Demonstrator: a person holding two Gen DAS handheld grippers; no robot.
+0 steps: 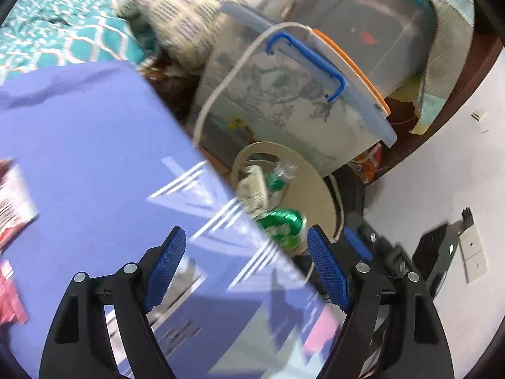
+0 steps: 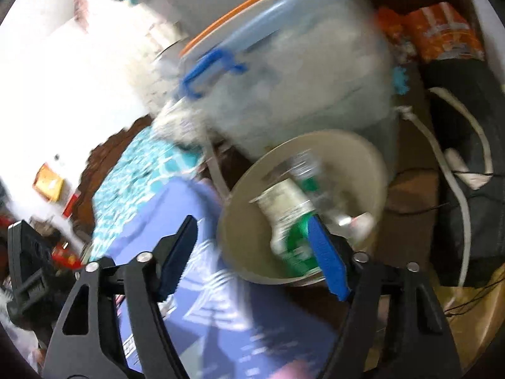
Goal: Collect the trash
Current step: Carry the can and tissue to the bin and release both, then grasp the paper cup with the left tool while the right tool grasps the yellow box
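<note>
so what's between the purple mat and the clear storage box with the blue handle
In the left wrist view, the beige trash bin sits between the purple mat and the storage box, holding a green can and a bottle.

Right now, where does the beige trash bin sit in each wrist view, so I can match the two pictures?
Left wrist: the beige trash bin is right of centre, just beyond the purple mat's edge, above the right fingertip.
Right wrist: the bin is centre-right, larger, partly behind the right finger.
Shared landmark: the clear storage box with the blue handle, directly behind the bin in both.
</note>
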